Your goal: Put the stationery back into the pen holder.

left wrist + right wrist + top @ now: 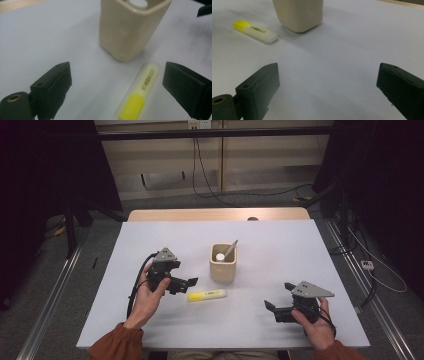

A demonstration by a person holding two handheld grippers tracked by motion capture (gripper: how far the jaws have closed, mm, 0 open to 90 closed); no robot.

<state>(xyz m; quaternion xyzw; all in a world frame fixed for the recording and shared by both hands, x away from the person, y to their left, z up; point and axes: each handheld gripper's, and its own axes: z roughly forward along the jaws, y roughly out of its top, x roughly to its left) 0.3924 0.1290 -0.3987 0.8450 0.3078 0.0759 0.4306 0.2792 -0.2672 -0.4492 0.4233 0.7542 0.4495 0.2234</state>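
A yellow highlighter (206,295) lies flat on the white table (280,250), just in front of a beige pen cup (223,264) holding a pen and a white-capped item. My left gripper (186,284) is open right beside the highlighter's left end. In the left gripper view the highlighter (140,96) lies between the open jaws, nearer the right one, with the cup (130,27) beyond. My right gripper (277,301) is open over bare table at the front right. The right gripper view shows the highlighter (255,31) and cup (298,13) farther off.
A wooden strip (215,214) runs along the table's far edge. Cables and stands sit on the floor around the table. Bare table lies to the left, right and back of the cup.
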